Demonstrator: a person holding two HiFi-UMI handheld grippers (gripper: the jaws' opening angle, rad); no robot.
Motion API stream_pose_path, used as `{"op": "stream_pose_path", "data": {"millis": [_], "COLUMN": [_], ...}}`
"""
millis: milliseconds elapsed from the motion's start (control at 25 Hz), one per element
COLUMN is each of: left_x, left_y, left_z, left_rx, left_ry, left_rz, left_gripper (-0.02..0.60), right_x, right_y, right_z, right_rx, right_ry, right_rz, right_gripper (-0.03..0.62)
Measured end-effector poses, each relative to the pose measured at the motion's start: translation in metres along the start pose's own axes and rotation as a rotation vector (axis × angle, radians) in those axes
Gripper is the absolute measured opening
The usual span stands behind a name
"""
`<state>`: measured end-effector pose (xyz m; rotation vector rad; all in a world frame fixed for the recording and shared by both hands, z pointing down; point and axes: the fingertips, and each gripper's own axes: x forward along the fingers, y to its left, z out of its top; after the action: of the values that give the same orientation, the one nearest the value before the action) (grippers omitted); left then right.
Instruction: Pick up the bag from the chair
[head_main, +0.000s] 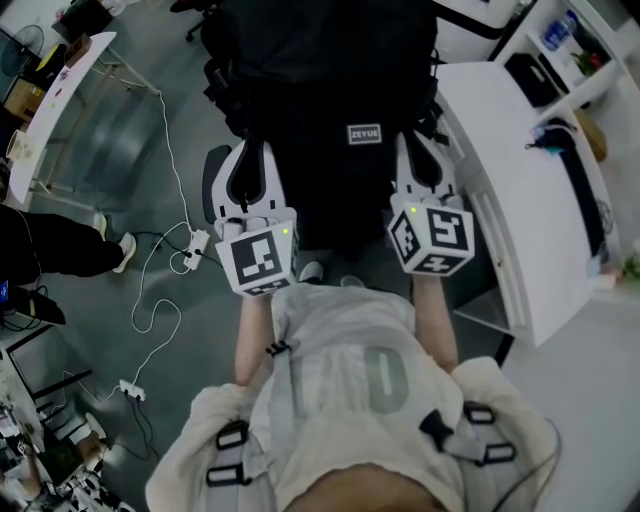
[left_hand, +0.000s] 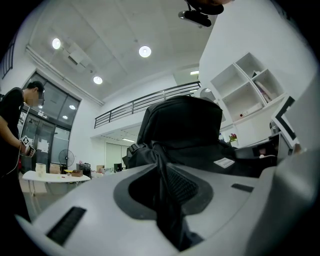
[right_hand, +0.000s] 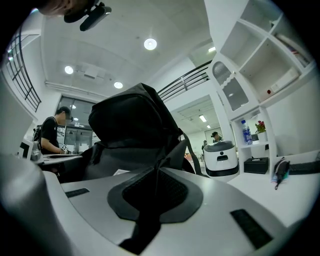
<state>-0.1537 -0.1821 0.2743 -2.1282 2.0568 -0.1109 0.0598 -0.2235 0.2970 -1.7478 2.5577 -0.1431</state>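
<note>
A large black backpack with a small white label hangs in front of me between both grippers. My left gripper is shut on a black strap of the bag, which runs up between its jaws to the bag's body. My right gripper is likewise shut on another black strap leading to the bag. Both grippers point level, side by side, with the bag just beyond their tips. The bag hides whatever lies beneath it.
A white desk stands close on the right, with white shelves behind it. White cables and power strips trail over the floor at left. A person stands at the far left near a white table.
</note>
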Motion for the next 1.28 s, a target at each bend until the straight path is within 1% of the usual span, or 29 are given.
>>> {"op": "stream_pose_path", "data": {"millis": [440, 640, 680, 760, 880, 1000, 1120, 1280], "left_x": [-0.001, -0.001, 0.0, 0.001, 0.001, 0.001, 0.0, -0.001], "left_y": [0.006, 0.005, 0.005, 0.005, 0.003, 0.003, 0.006, 0.009], "left_z": [0.01, 0.012, 0.011, 0.007, 0.006, 0.007, 0.004, 0.003], "left_rx": [0.01, -0.046, -0.046, -0.028, -0.024, -0.018, -0.026, -0.037], "left_ry": [-0.025, -0.037, -0.038, -0.032, -0.017, -0.022, -0.029, -0.006], "left_rz": [0.001, 0.009, 0.006, -0.003, -0.005, -0.006, -0.004, 0.014], "left_gripper": [0.058, 0.058, 0.058, 0.058, 0.058, 0.058, 0.058, 0.058], "right_x": [0.0, -0.002, -0.002, -0.002, -0.001, -0.001, -0.001, -0.001], "right_y": [0.006, 0.005, 0.004, 0.004, 0.003, 0.002, 0.006, 0.008], "right_z": [0.011, 0.013, 0.014, 0.015, 0.014, 0.013, 0.012, 0.011], "right_rx": [0.004, 0.006, 0.005, 0.009, 0.02, 0.029, 0.031, 0.042], "right_ry": [-0.031, -0.046, -0.05, -0.051, -0.05, -0.053, -0.06, -0.063], "right_rz": [-0.001, -0.003, -0.005, -0.01, -0.015, -0.014, -0.006, 0.008], "right_gripper": [0.026, 0.026, 0.026, 0.026, 0.026, 0.026, 0.025, 0.026]}}
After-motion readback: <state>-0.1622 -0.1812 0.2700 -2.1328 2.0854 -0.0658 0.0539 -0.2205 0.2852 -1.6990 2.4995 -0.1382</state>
